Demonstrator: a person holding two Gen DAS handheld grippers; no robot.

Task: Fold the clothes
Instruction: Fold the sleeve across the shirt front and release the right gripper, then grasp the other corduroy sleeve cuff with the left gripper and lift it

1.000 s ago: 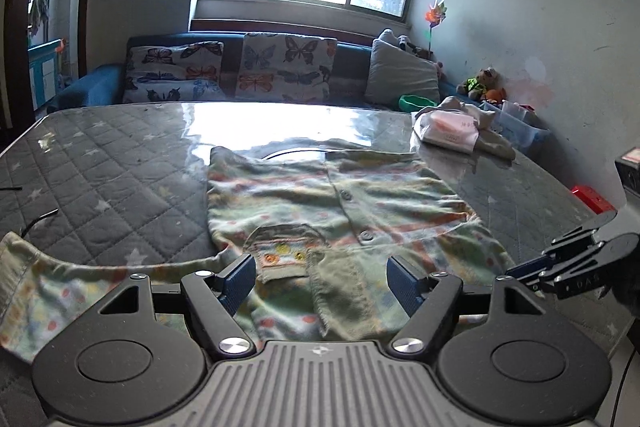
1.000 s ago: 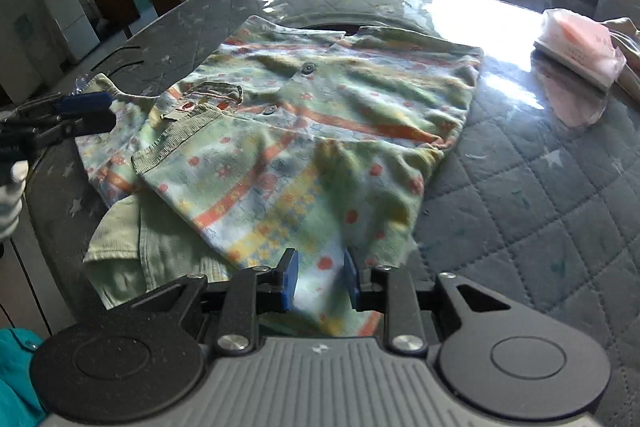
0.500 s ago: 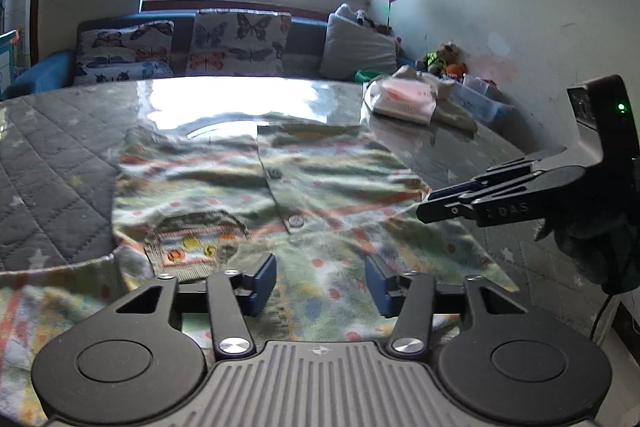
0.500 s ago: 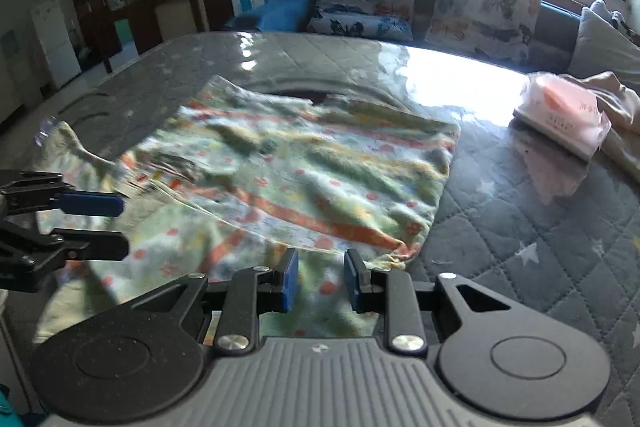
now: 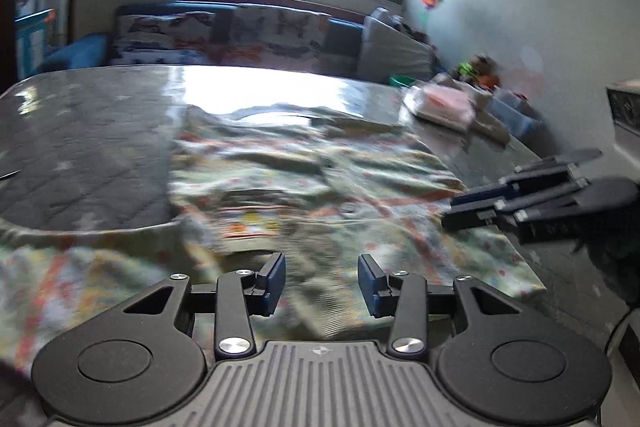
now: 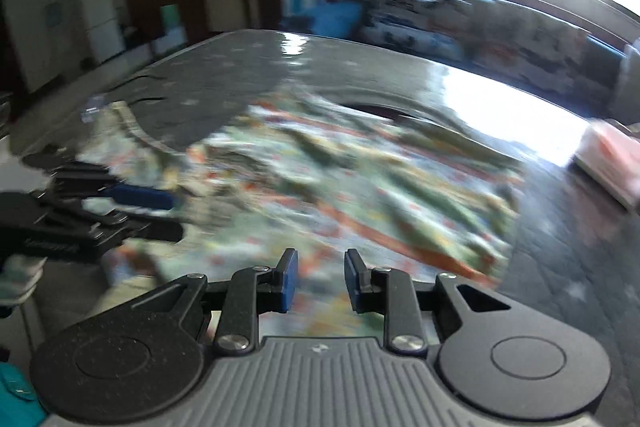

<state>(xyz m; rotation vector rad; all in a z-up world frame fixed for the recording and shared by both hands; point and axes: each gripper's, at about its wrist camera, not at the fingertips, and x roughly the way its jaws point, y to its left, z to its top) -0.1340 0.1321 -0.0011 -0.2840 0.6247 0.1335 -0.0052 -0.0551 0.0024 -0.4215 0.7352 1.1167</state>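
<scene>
Both frames motion-blurred, fine detail unreliable.

Desk (image 5: 80, 131): grey quilted cover with star pattern, glossy, strong window glare across the far half.

Shirt (image 5: 304, 187): light green, patterned with orange stripes and dots, spread flat on the desk, collar end toward the far side, one sleeve trailing off to the left along the near edge. Same shirt in the right wrist view (image 6: 360, 187), lying between both grippers. Buttons and pocket too smeared to confirm.

Folded pink-white garment (image 5: 440, 103): on the desk's far right corner, well apart from the shirt.

Sofa (image 5: 248, 39) behind the desk under the window, butterfly-print cushions on it.

Left gripper (image 5: 321, 281): low over the shirt's near hem, jaws wide apart, nothing between them. Seen side-on in the right wrist view (image 6: 132, 211), over the shirt's left part.

Right gripper (image 6: 318, 281): over the shirt's near right area, jaws set at a moderate gap, narrower than the left, nothing clamped. In the left wrist view (image 5: 472, 207) it sits at the shirt's right edge; contact with the fabric cannot be told.
</scene>
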